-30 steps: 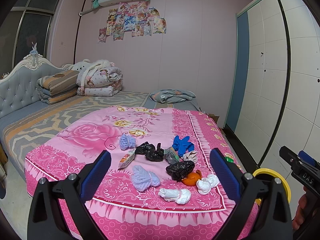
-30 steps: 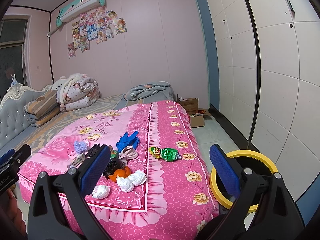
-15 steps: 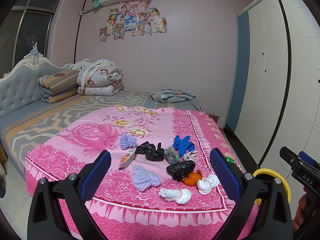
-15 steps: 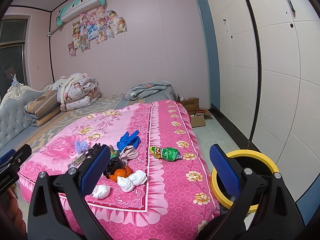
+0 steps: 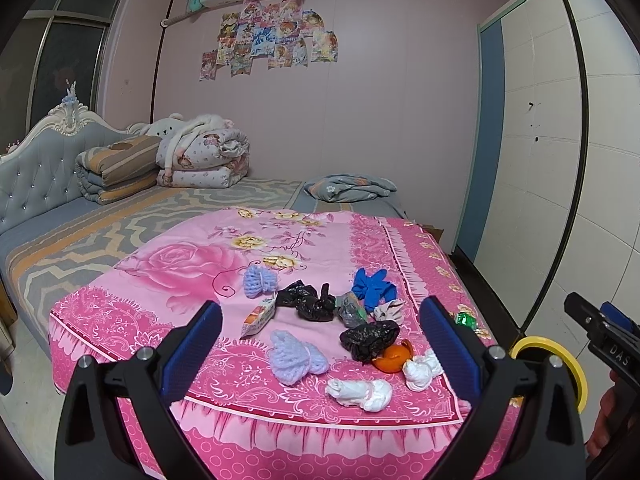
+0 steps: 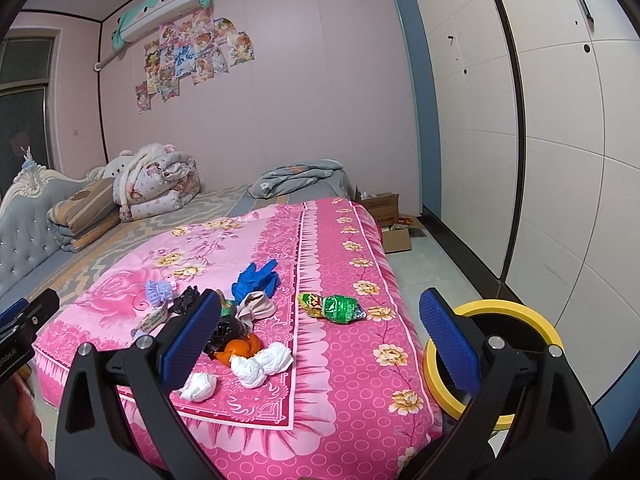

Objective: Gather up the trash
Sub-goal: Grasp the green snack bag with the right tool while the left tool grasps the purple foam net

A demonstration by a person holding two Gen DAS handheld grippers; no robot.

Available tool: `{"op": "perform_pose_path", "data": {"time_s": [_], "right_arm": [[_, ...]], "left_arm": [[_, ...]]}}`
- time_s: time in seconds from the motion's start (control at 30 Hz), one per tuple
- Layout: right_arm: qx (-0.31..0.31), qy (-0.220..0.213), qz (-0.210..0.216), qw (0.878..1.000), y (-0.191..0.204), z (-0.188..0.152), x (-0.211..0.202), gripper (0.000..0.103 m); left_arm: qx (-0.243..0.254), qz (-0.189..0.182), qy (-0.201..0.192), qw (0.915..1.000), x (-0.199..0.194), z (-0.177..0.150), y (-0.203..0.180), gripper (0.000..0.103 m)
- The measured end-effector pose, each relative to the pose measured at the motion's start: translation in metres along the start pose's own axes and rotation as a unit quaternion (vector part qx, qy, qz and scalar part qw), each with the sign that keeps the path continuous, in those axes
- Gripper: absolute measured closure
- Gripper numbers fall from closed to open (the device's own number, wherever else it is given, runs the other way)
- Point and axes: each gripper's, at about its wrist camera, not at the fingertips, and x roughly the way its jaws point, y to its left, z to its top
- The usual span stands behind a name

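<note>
Each black plastic two-finger gripper, left and right, has angular arms studded with silver screws. Textured blue rubber pads line the fingers, and white lettering marks the right gripper's body.

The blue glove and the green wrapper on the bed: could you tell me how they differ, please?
The blue glove is plain, matte and limp, fingers splayed; the green wrapper is shiny, printed and crumpled. The glove lies among the other litter on the pale floral panel; the wrapper lies alone on the dotted border, nearer the yellow bin. Both rest untouched.
</note>
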Motion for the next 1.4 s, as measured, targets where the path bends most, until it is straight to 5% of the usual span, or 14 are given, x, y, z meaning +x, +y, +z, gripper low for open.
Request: {"op": "perform_pose_path", "data": {"time_s": [0.43, 0.73, 0.97, 1.4], "right_arm": [[0.007, -0.005, -0.007, 1.0, -0.013, 0.009, 0.025, 0.008], [-0.018, 0.014, -0.01, 1.0, -0.018, 0.024, 0.078, 0.008], [-0.056, 0.057, -0.001, 0.997, -0.008, 0.019, 0.132, 0.008], [-0.102, 0.153, 0.012, 0.983, -0.003, -0.003, 0.248, 0.008]], "left_arm": [[0.006, 0.015, 0.018, 0.9997, 0.029, 0.001, 0.014, 0.008], [-0.012, -0.029, 0.109, 0.9935, 0.081, -0.009, 0.066, 0.008], [-0.039, 0.002, 0.139, 0.9895, 0.119, -0.019, 0.113, 0.008], [-0.058, 0.0, 0.208, 0.9765, 0.267, 0.018, 0.131, 0.008]]}}
